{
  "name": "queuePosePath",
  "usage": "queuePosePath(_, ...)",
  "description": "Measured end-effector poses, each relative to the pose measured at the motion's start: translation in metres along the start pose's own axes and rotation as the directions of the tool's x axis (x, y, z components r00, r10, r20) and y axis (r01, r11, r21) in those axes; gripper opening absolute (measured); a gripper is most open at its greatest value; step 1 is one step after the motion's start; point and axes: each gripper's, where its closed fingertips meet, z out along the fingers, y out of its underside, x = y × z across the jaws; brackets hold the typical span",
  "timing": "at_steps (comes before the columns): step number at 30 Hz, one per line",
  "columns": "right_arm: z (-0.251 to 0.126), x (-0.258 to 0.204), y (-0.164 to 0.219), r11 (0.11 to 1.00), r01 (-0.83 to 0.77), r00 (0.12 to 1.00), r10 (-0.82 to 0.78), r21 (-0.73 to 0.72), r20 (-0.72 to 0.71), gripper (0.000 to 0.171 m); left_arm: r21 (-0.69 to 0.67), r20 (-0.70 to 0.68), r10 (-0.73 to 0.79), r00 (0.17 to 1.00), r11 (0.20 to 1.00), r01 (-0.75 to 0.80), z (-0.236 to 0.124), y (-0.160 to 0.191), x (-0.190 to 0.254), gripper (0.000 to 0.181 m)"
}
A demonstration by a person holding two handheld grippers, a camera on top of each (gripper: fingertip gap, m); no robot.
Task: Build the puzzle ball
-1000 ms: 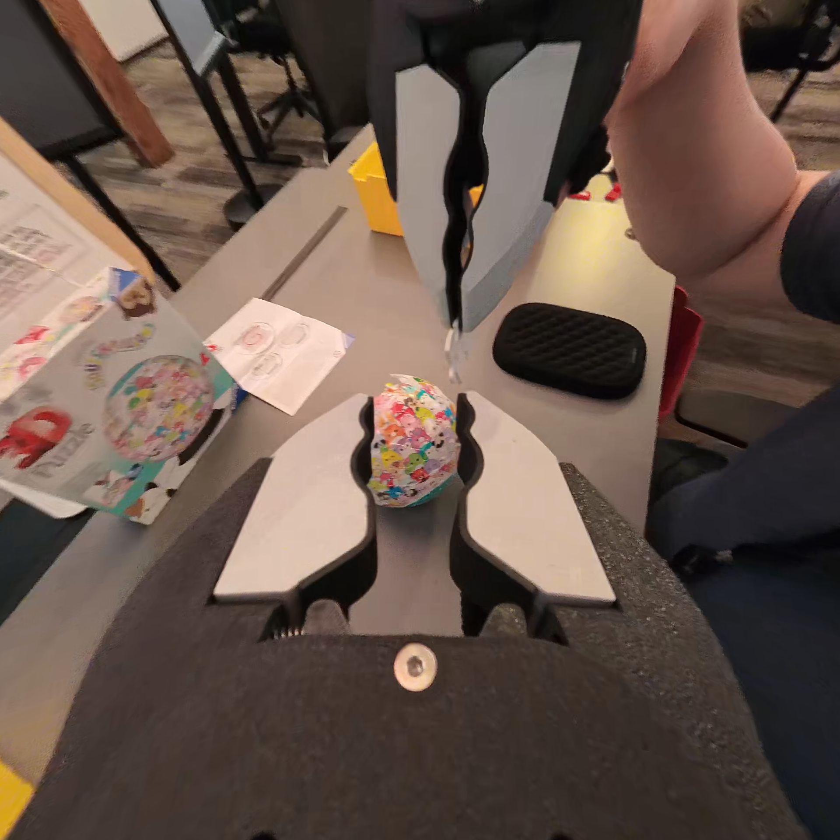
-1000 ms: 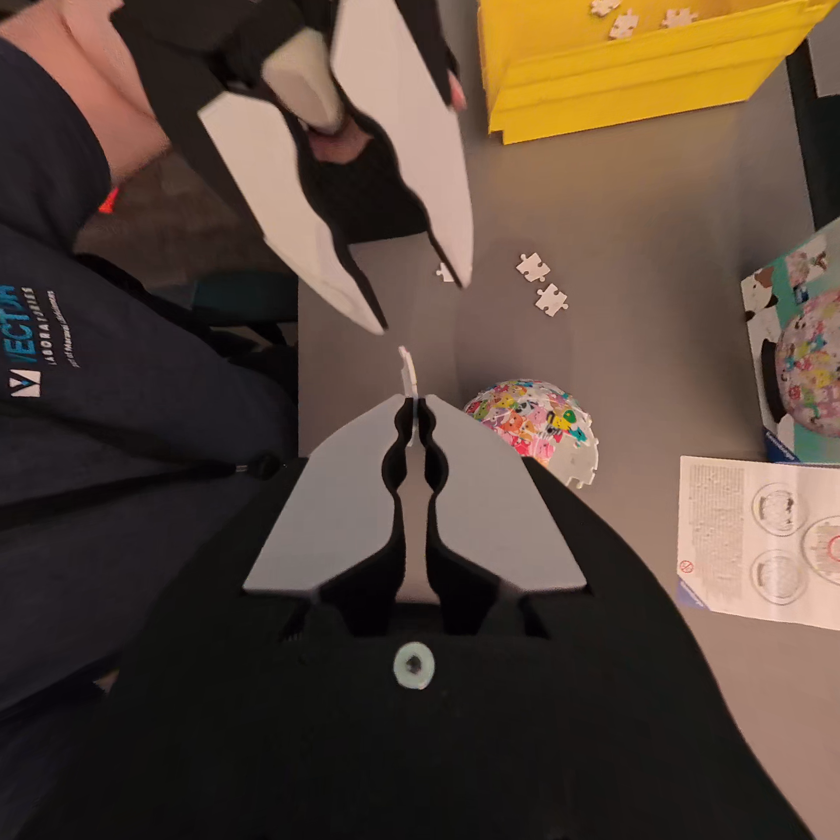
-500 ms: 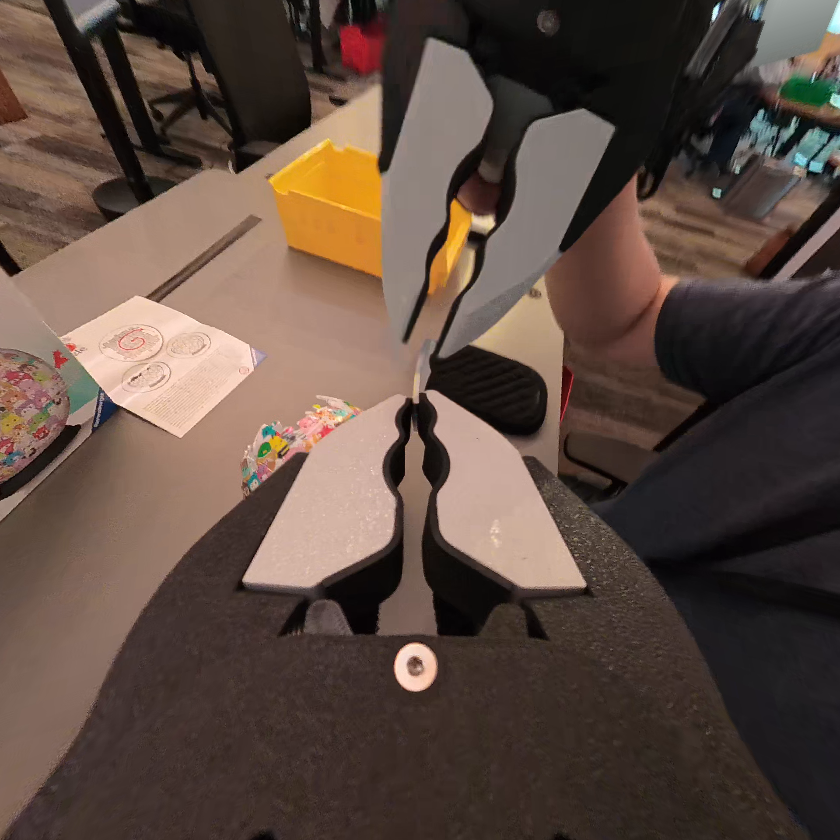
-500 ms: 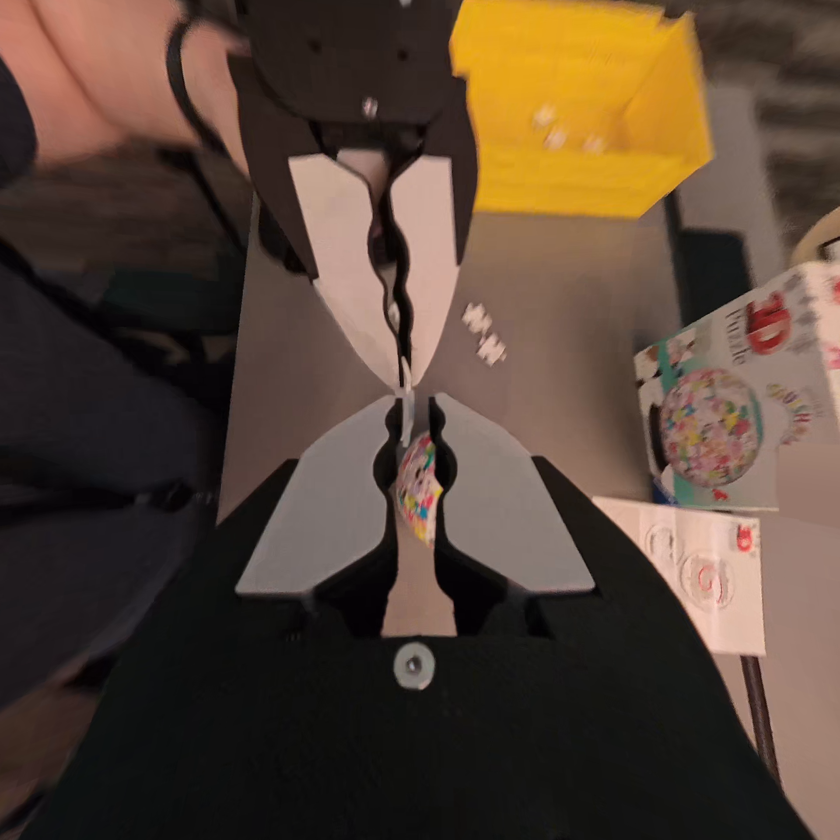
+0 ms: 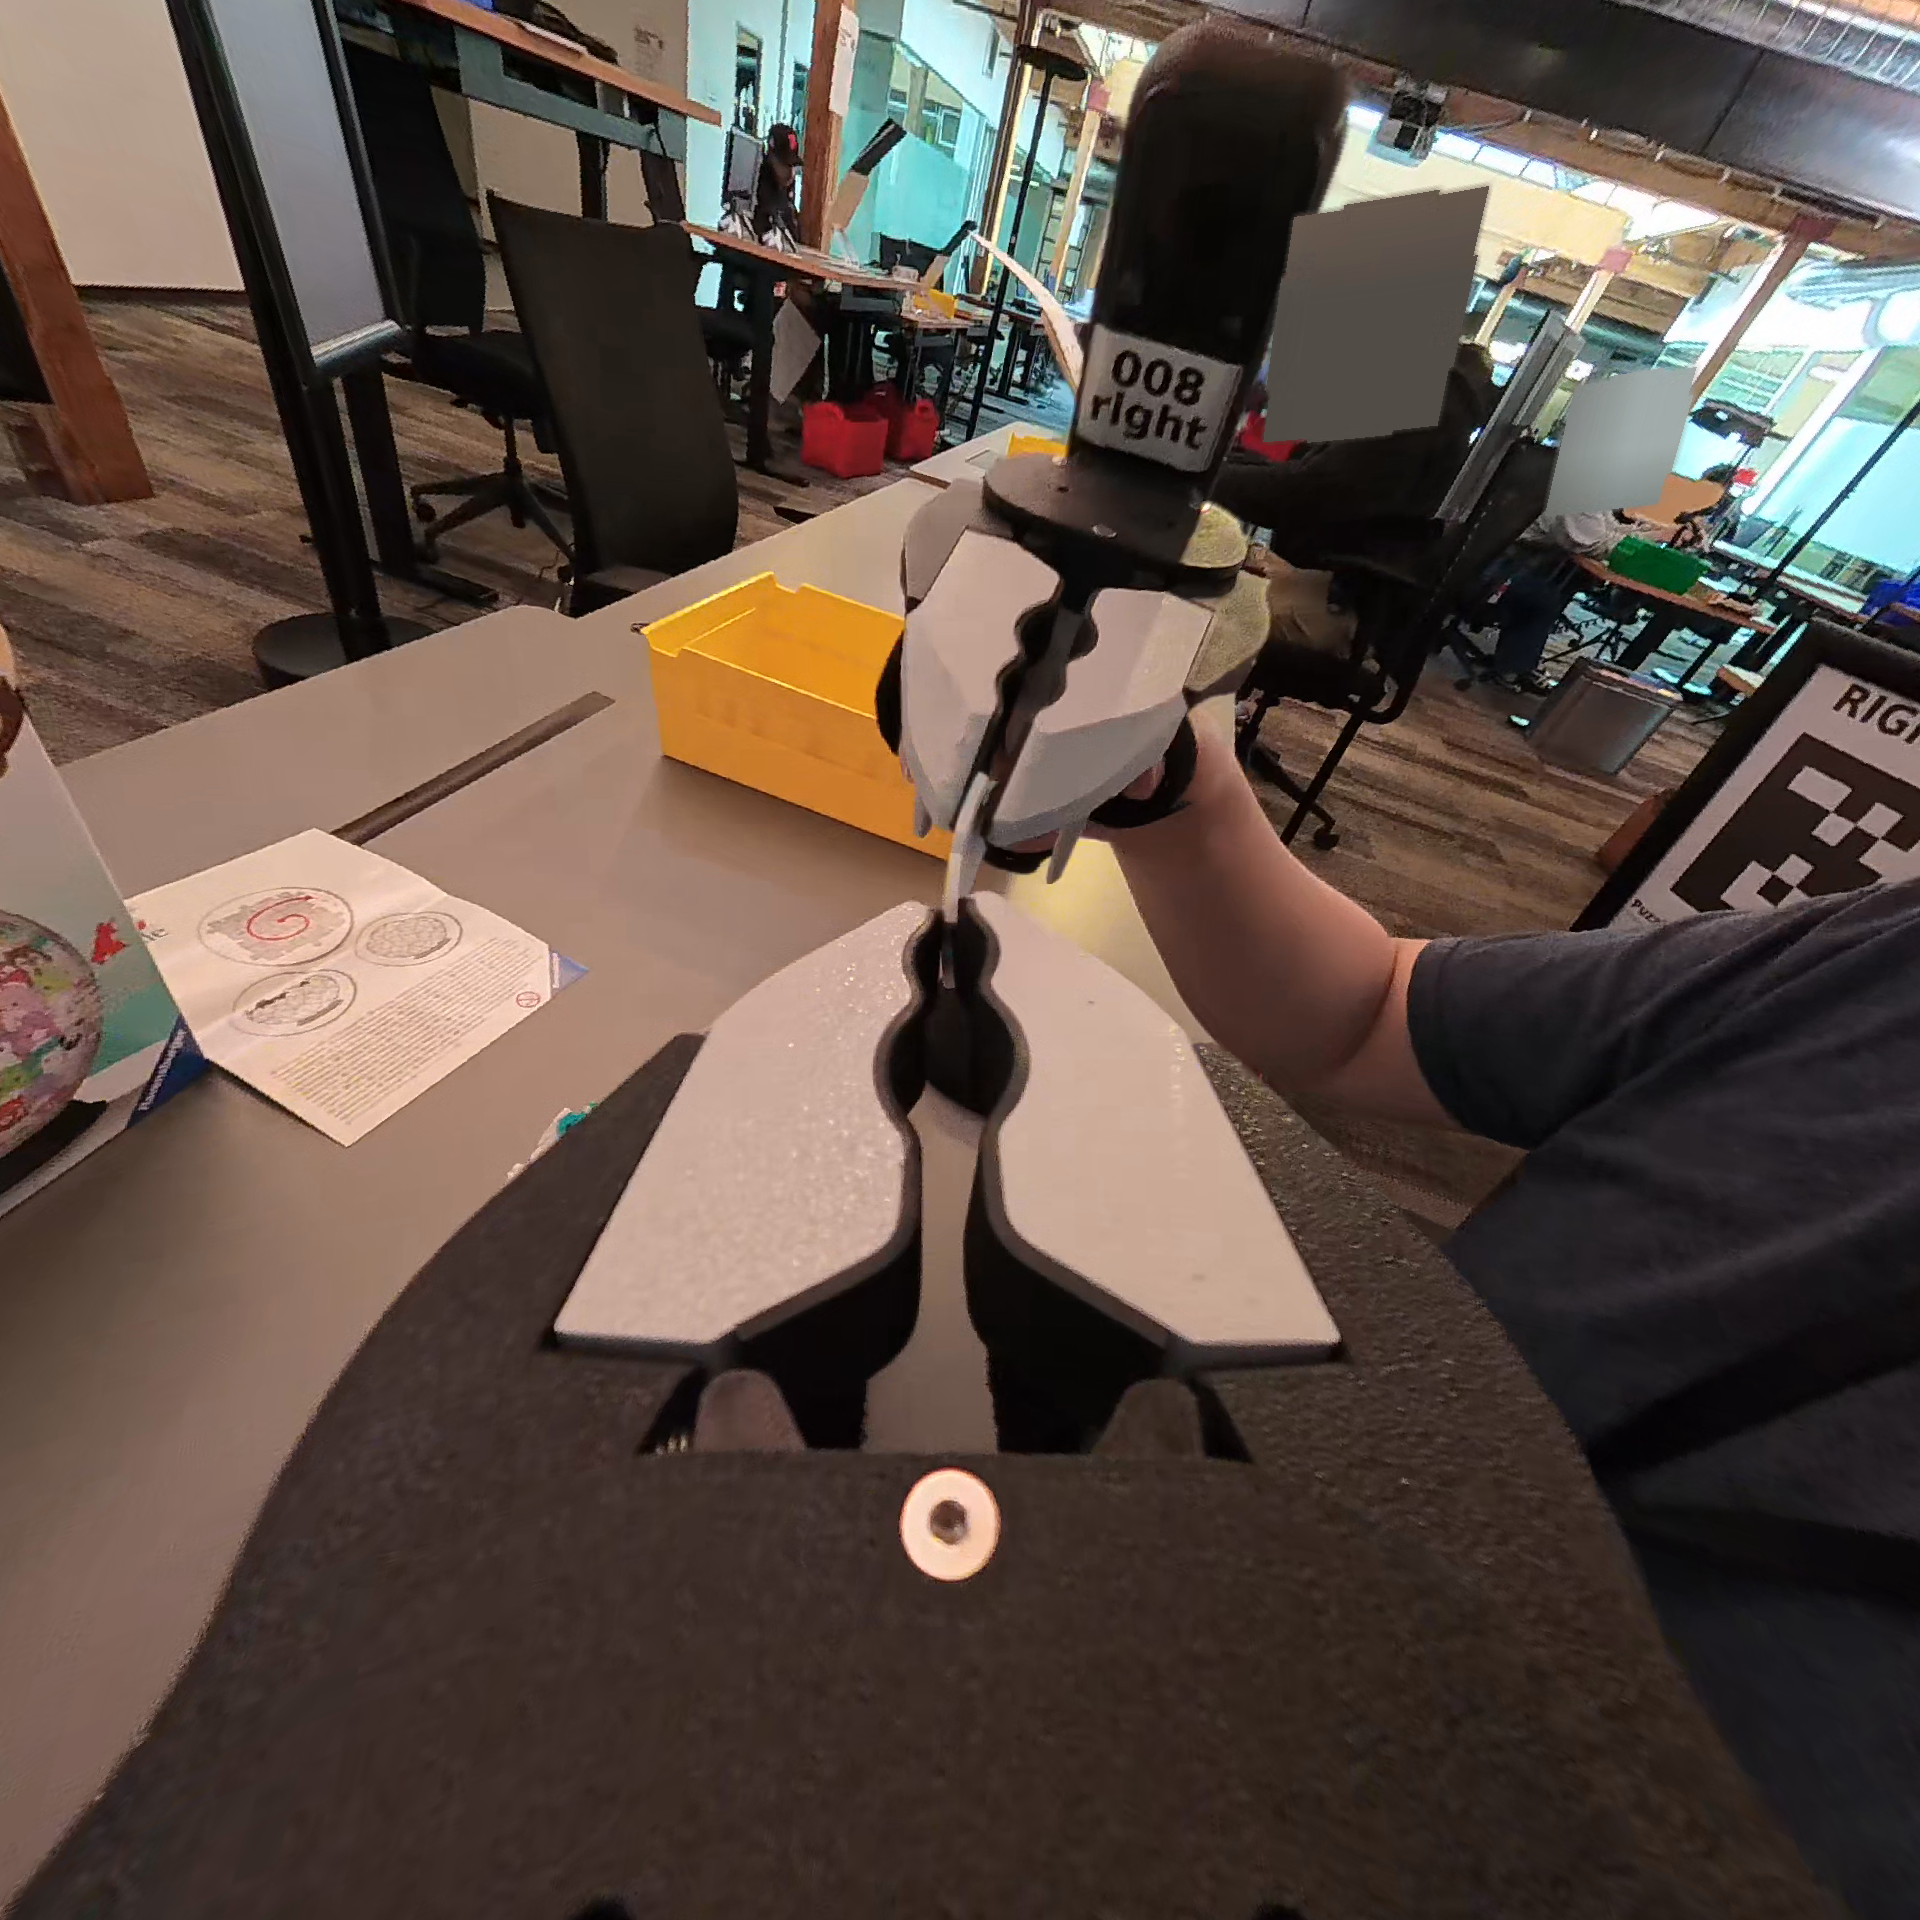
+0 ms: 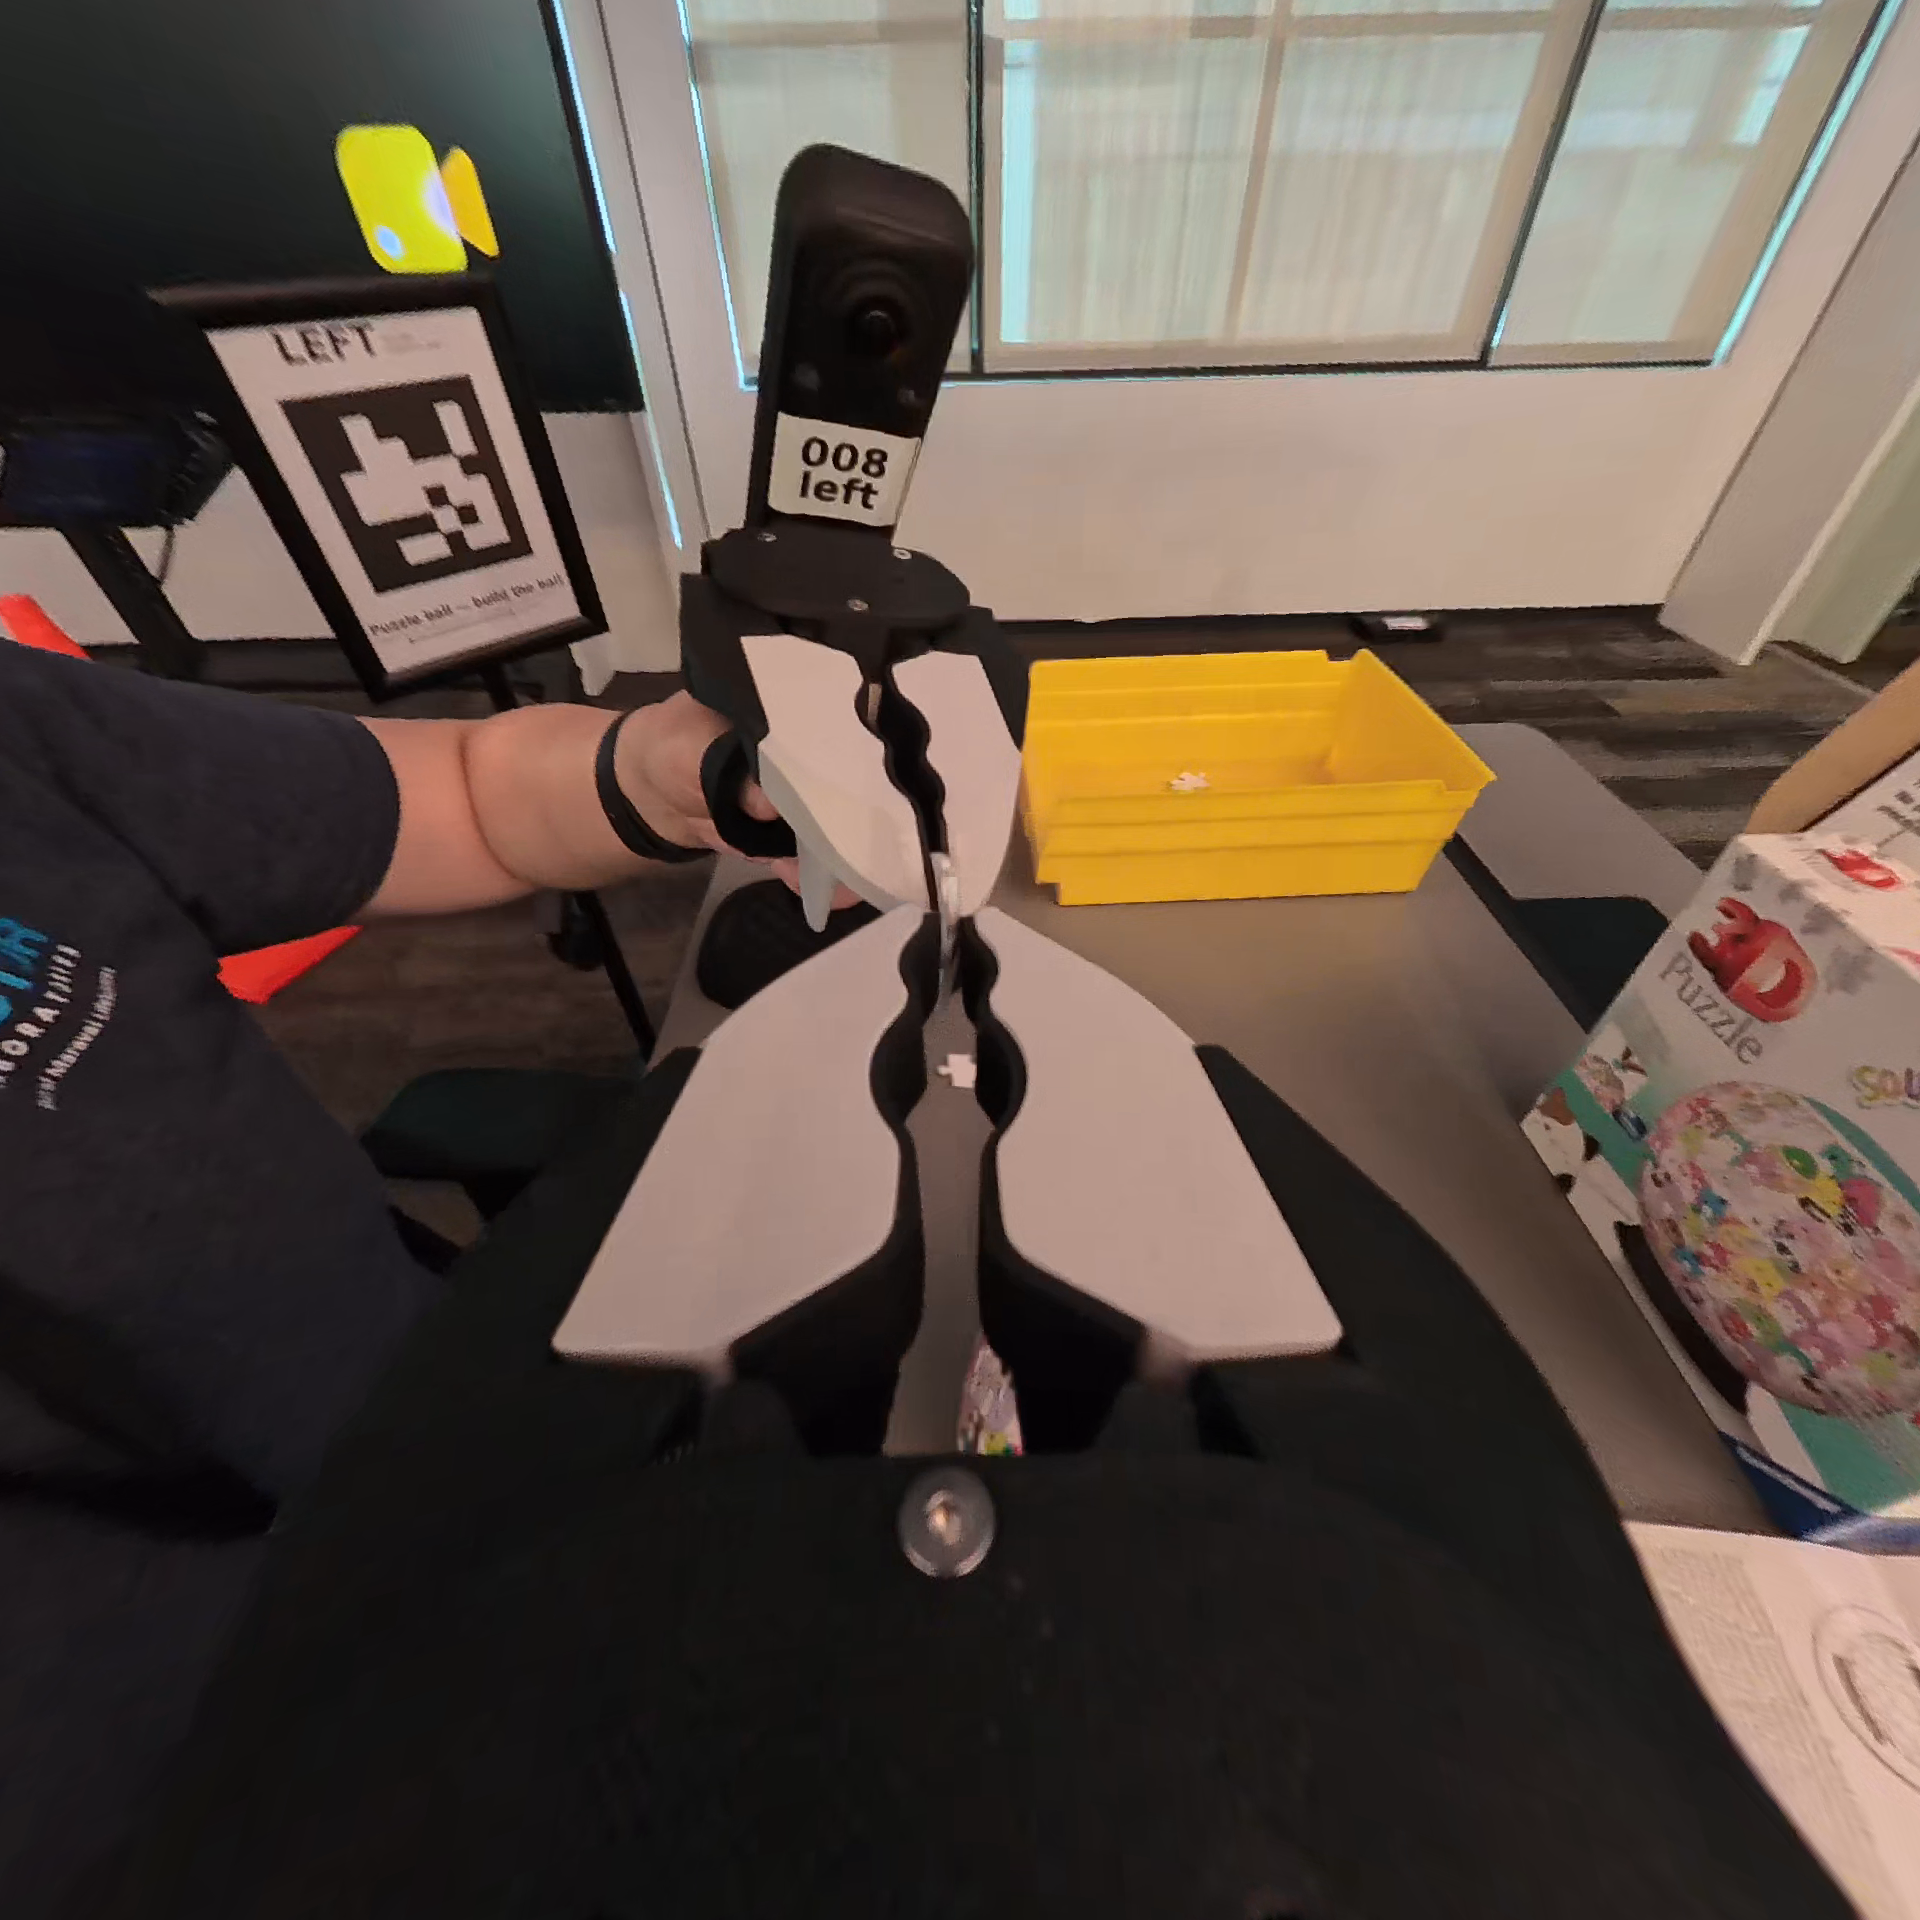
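Note:
My left gripper (image 5: 951,920) and my right gripper (image 6: 943,927) meet tip to tip above the grey table (image 5: 260,1299). A small white puzzle piece (image 5: 963,847) stands edge-on between them, and both grippers are shut on it. It also shows in the right wrist view (image 6: 943,894). The right gripper shows opposite in the left wrist view (image 5: 971,821), and the left gripper in the right wrist view (image 6: 940,883). The part-built colourful puzzle ball (image 6: 987,1392) lies on the table below, mostly hidden. Only a sliver of it shows in the left wrist view (image 5: 566,1122).
A yellow bin (image 6: 1247,821) holding a loose piece stands at the table's far side. The puzzle box (image 6: 1766,1195) and an instruction sheet (image 5: 353,987) lie beside the ball. One loose white piece (image 6: 956,1070) lies on the table. A black pad (image 6: 748,935) sits near the table edge. Both grippers' tips are close together, under 4 cm apart. From the left gripper's tips to the part-built colourful puzzle ball (image 6: 987,1392) is close to 15 cm.
My left gripper left the ball, rose and shut on the white piece that the right gripper held. Both grippers have lifted and tilted up, tip to tip.

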Motion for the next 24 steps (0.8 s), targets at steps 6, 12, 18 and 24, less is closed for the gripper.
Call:
queuePosePath(6, -0.004, 0.008, 0.004, 0.995, -0.104, 0.994, 0.103, 0.012, 0.035, 0.003, 0.004, 0.014, 0.011, 1.0, 1.0, -0.012, 0.004, -0.001, -0.006, 0.002)
queuePosePath(12, -0.017, 0.031, 0.032, 0.98, -0.154, 0.988, 0.15, -0.123, -0.038, 0.003, -0.019, 0.095, 0.107, 0.99, 0.994, -0.106, 0.001, -0.004, -0.038, 0.041)
queuePosePath(18, -0.043, 0.08, 0.098, 0.868, -0.277, 0.955, 0.2, -0.411, -0.22, 0.003, -0.185, 0.03, 0.13, 0.991, 0.975, -0.123, 0.019, 0.018, -0.091, 0.05)
queuePosePath(24, -0.044, 0.11, 0.143, 0.711, -0.355, 0.934, 0.249, -0.607, -0.255, 0.003, -0.276, -0.121, 0.042, 0.992, 0.958, -0.075, 0.064, 0.032, -0.142, 0.04)
